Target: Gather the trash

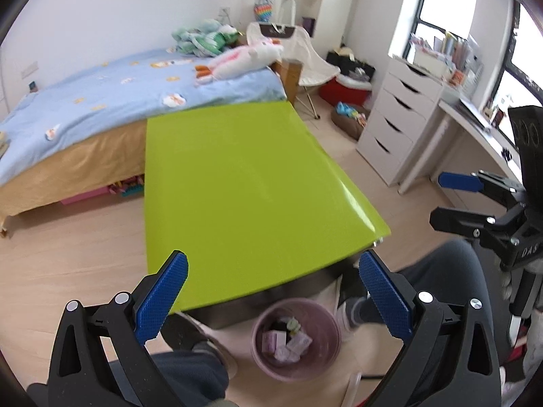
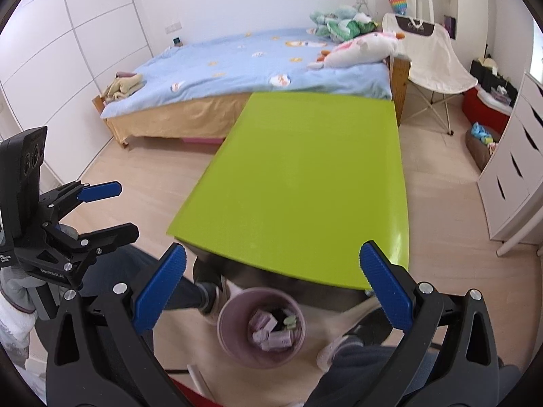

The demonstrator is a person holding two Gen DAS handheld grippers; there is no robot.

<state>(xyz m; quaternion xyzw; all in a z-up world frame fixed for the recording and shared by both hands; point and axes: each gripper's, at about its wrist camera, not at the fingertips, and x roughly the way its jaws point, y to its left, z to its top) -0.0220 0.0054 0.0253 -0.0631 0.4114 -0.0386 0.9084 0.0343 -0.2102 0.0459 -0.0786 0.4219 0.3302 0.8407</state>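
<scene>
A pink waste bin (image 1: 296, 339) (image 2: 261, 328) stands on the floor at the near end of a lime-green table (image 1: 244, 183) (image 2: 298, 183), between the person's feet. Inside it lie several small pale pink and purple packets (image 1: 288, 342) (image 2: 271, 334). My left gripper (image 1: 273, 293) hangs above and just in front of the bin, jaws wide open and empty. My right gripper (image 2: 271, 283) hovers over the bin too, open with nothing between its blue pads. Each gripper shows in the other's view, at the edge (image 1: 451, 200) (image 2: 115, 208). The green tabletop is bare.
A bed (image 1: 101, 101) with a blue cover and plush toys lies beyond the table. A white drawer unit (image 1: 397, 129) and a desk stand at the right, with a folding chair (image 1: 305, 57) and a floor basket (image 1: 349, 118) behind. The person's legs (image 1: 441, 291) flank the bin.
</scene>
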